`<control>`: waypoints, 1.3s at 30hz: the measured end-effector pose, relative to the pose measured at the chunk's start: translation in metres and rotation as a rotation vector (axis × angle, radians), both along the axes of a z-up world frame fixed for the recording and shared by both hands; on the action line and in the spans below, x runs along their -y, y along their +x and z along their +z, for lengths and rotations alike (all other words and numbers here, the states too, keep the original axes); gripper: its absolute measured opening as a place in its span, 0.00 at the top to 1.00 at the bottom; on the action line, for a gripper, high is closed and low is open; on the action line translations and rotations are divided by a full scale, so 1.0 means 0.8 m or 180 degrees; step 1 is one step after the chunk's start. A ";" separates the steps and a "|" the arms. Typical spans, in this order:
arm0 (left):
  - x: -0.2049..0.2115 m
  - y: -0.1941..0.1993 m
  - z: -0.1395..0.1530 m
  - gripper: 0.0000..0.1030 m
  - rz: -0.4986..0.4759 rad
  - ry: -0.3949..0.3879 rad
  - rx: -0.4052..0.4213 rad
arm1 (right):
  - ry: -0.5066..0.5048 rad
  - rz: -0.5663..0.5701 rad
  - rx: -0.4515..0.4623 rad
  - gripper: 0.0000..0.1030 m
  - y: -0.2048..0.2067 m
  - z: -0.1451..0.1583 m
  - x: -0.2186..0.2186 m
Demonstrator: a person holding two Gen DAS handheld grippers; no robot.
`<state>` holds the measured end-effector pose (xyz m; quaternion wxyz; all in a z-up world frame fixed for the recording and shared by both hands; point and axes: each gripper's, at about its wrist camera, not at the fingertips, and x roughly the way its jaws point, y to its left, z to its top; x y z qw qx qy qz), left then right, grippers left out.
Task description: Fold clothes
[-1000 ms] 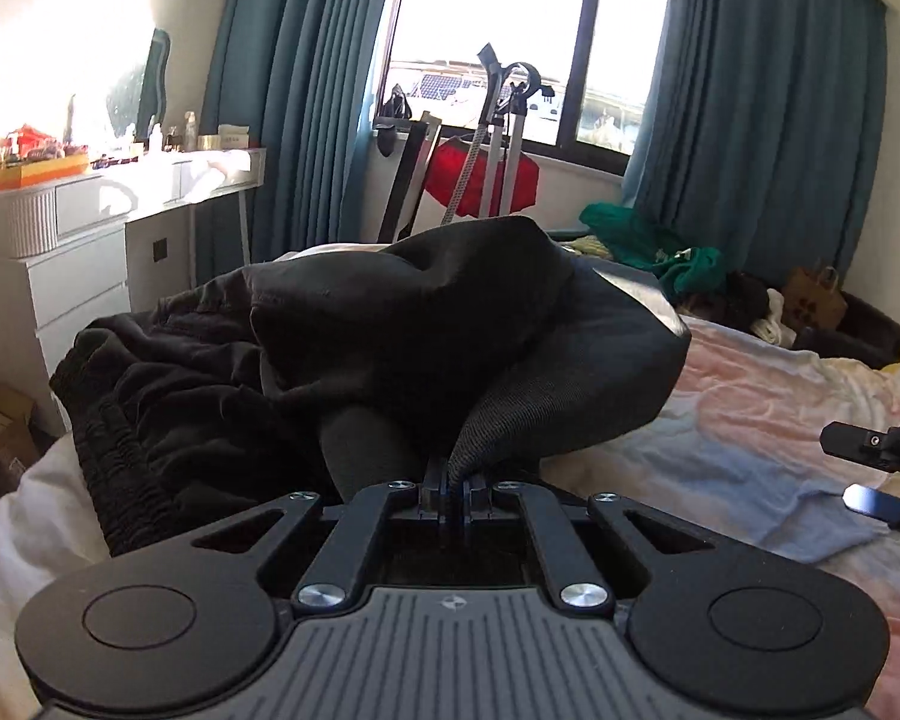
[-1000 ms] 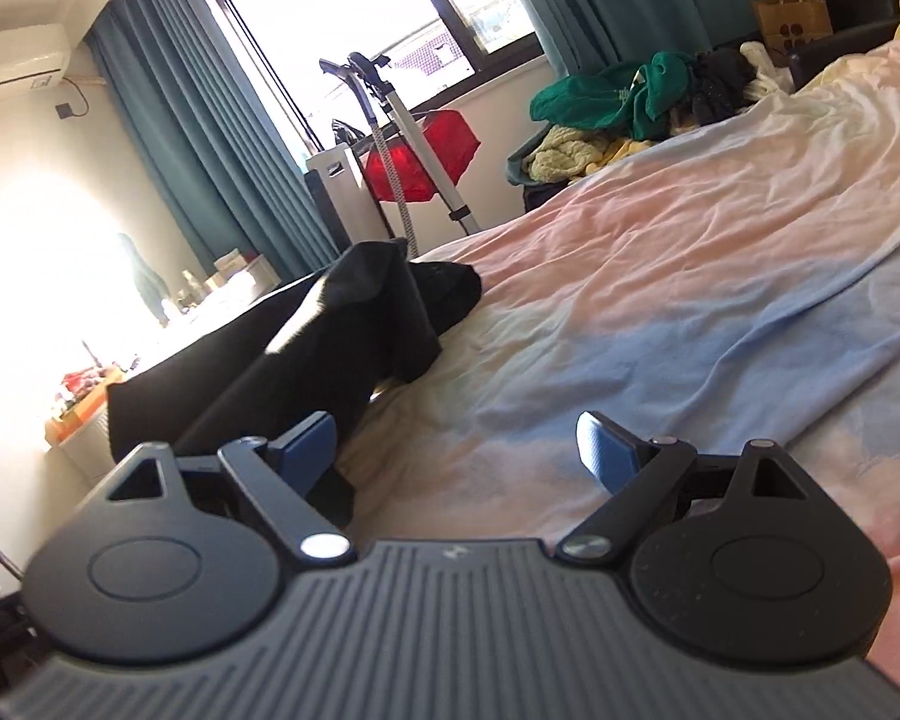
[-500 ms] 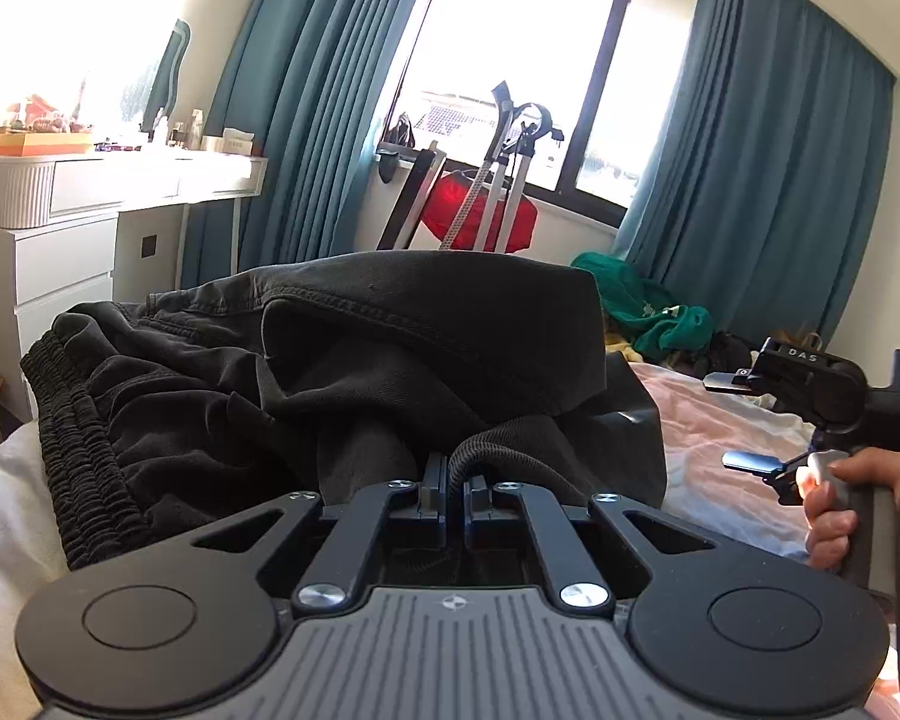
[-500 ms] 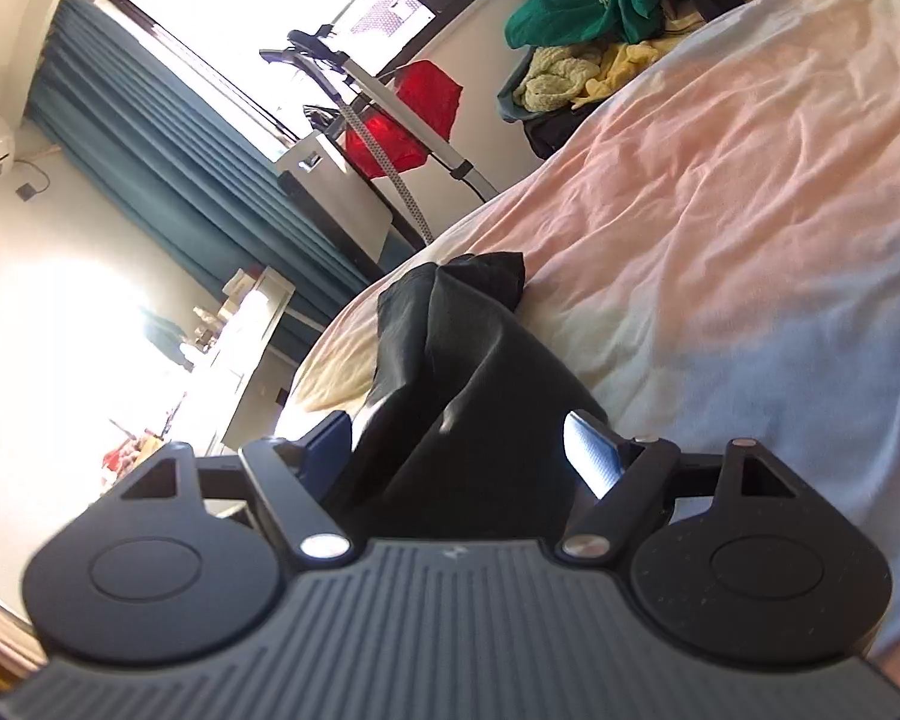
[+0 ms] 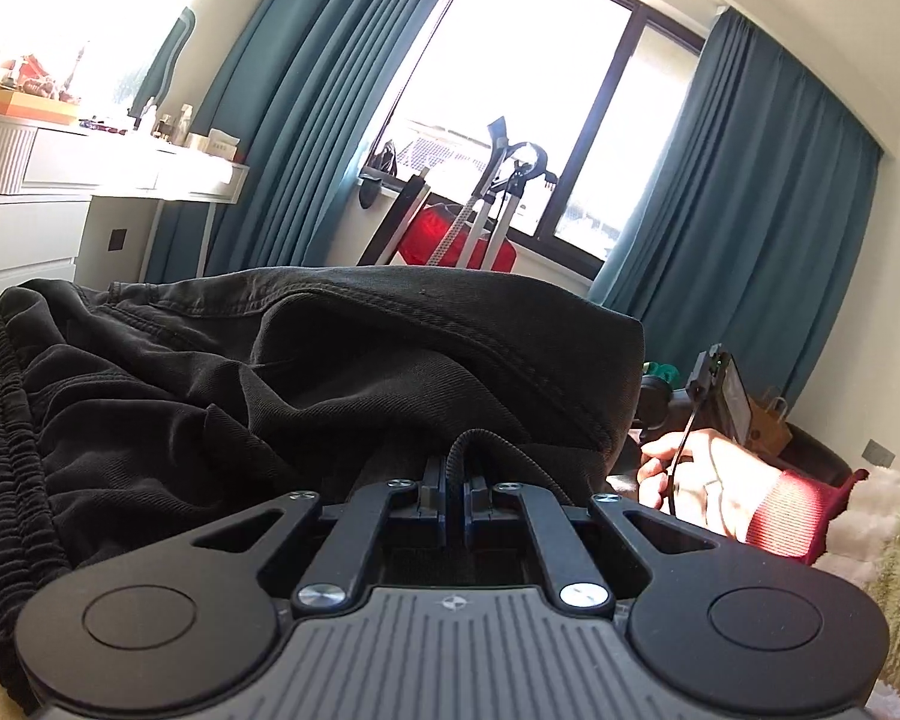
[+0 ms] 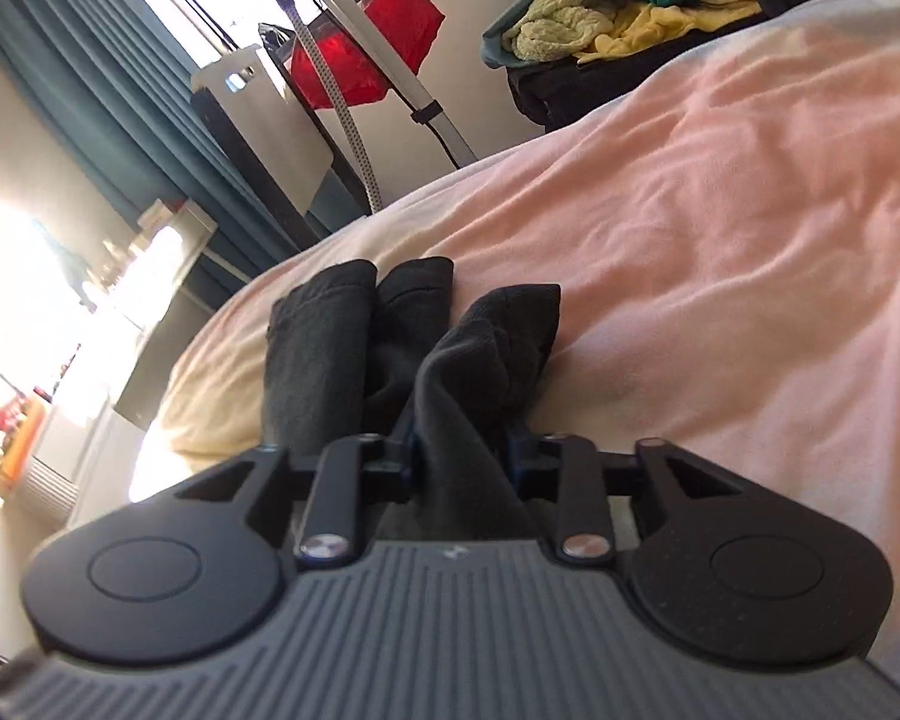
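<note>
left claw (image 5: pixel 455 480) clamped on black trousers (image 5: pixel 282 384) (hem) | right claw (image 6: pixel 462 456) closing on them

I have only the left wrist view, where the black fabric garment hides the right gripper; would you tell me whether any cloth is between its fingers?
Observer: Yes. In the right wrist view, the right gripper has a bunched fold of the black fabric garment between its fingers, and its jaws are closing on it.
Operator: Thank you. What does the garment lie on over there?
Observer: A wrinkled pale pink bedsheet, which spreads out to the right of the cloth.
Operator: Does the garment reach the far edge of the bed?
Observer: No. Its dark ends stop short, with bare sheet beyond them.
</note>
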<state>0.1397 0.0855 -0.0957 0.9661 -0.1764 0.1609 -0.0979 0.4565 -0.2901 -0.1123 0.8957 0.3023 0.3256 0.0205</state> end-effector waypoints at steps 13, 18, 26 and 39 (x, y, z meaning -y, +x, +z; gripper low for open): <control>0.004 -0.043 0.030 0.95 -0.0338 -0.0062 0.0268 | -0.1368 -0.0855 0.1233 0.90 -0.267 0.201 0.032; 0.020 -0.052 0.037 0.95 -0.0517 0.0072 0.0277 | -0.1788 -0.1230 0.1254 0.88 -0.372 0.235 0.079; 0.064 -0.045 0.020 0.95 -0.0752 0.0562 -0.0051 | -0.0801 -0.1400 0.0140 0.82 -0.400 0.075 0.208; 0.051 -0.046 0.004 0.94 -0.0528 0.0198 -0.0376 | 0.1615 -0.2116 0.0322 0.21 -0.491 -0.013 0.286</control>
